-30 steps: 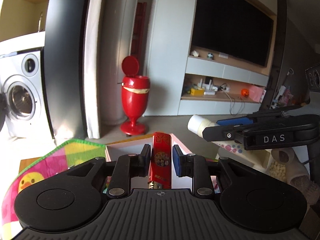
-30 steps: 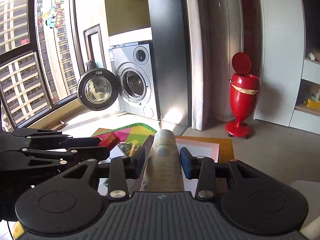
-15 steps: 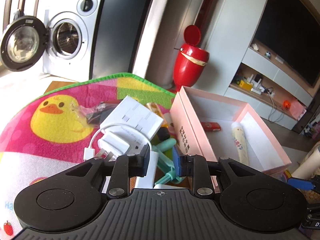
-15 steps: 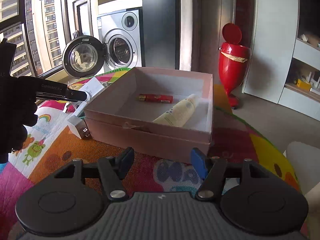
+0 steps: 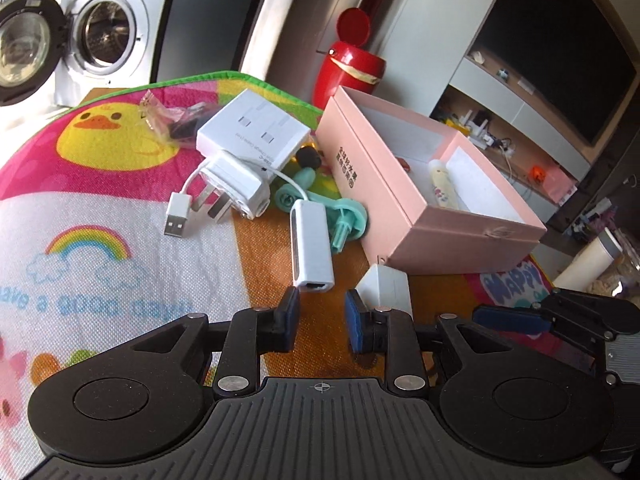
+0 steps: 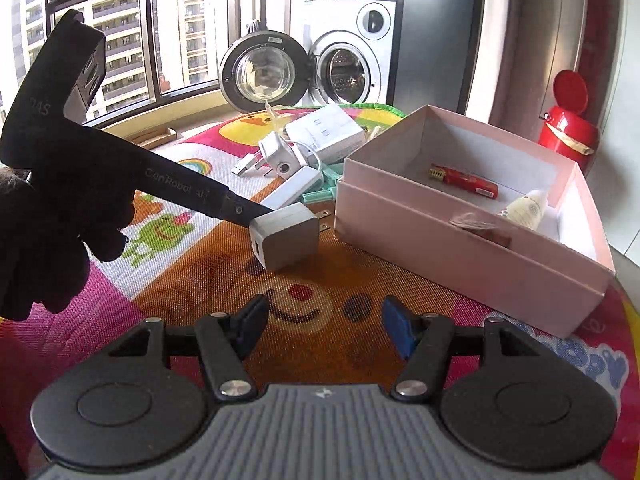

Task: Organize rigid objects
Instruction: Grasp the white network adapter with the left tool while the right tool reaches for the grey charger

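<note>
Both unclenched: left hand-held gripper (image 5: 321,317) by white charger (image 6: 285,235), right hand-held gripper (image 6: 325,326) over mat (image 6: 320,276)

Left wrist: looks along my fingers, low over the mat (image 5: 100,288).
Right wrist: likewise.
Shared: pink box (image 5: 400,200) (image 6: 460,248).

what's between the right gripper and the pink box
In the right wrist view, only bare play mat lies between the open right gripper and the pink box; the white wall charger sits off to the left.
</note>
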`<state>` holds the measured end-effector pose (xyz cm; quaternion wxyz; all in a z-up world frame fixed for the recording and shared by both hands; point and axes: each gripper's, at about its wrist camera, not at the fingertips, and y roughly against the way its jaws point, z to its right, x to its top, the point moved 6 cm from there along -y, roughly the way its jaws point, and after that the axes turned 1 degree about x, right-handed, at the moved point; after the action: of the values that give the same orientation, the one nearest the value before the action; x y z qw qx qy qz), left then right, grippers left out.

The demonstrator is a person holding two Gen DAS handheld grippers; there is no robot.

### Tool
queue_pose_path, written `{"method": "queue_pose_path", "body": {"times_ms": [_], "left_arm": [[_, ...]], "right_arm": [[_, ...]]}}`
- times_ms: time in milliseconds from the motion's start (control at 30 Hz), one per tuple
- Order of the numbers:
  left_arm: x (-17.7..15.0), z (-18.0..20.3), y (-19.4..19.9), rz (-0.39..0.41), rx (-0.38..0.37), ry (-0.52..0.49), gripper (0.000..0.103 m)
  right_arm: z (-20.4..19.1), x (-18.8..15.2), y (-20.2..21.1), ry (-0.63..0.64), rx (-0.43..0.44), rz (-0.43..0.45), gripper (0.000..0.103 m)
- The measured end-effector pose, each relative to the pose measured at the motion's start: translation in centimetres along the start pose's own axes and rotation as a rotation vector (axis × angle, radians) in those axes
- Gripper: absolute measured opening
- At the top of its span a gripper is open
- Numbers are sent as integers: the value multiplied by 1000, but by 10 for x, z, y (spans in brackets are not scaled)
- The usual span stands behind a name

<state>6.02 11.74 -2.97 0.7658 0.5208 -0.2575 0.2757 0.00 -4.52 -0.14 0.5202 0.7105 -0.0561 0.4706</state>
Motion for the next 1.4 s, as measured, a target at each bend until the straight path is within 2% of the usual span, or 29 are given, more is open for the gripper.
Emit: {"method": "queue_pose_path", "body": {"times_ms": [67, 133, 300, 400, 433, 467, 600, 700, 833, 867, 900, 933, 1033, 1233, 1400], "left_arm": [[-4, 0, 6, 3, 8, -15, 28], [-5, -5, 15, 32, 54, -9, 28], [13, -22, 33, 114, 105, 75, 28], [25, -21, 31, 142, 118, 86, 28], [29, -18, 28, 150, 120, 85, 28], [32, -15, 25, 156, 120, 85, 28], [40, -4, 5, 173, 150, 54, 28], [40, 6, -12, 152, 179, -2, 28], [38, 12, -29, 118, 222, -44, 30], [36, 11, -34, 95, 227, -37, 29], [34, 10, -38, 67, 228, -35, 29], [33, 9, -38, 78, 232, -50, 29], [32, 9, -36, 61, 231, -60, 27], [10, 15, -3, 74, 196, -139, 25], [-32, 25, 34, 14, 142, -168, 25]], "right_arm": [[-7, 9, -6, 25, 7, 8, 63], [-12, 19, -16, 29, 26, 7, 64], [-11, 35, -42, -51, 47, -15, 63], [-2, 36, -39, -131, 96, 22, 40], [0, 35, -37, -139, 100, 15, 27], [3, 33, -34, -146, 88, 3, 22], [20, 13, -10, -190, 65, -3, 20], [32, -5, 11, -215, 38, -7, 20], [50, -29, 33, -261, 34, -12, 22], [53, -34, 35, -274, 26, -7, 24], [58, -40, 38, -291, 2, -2, 33], [62, -44, 38, -307, -21, 4, 42], [66, -49, 39, -331, -30, 45, 44], [64, -49, 40, -302, -44, 48, 58], [62, -47, 38, -291, -52, 43, 65]]}}
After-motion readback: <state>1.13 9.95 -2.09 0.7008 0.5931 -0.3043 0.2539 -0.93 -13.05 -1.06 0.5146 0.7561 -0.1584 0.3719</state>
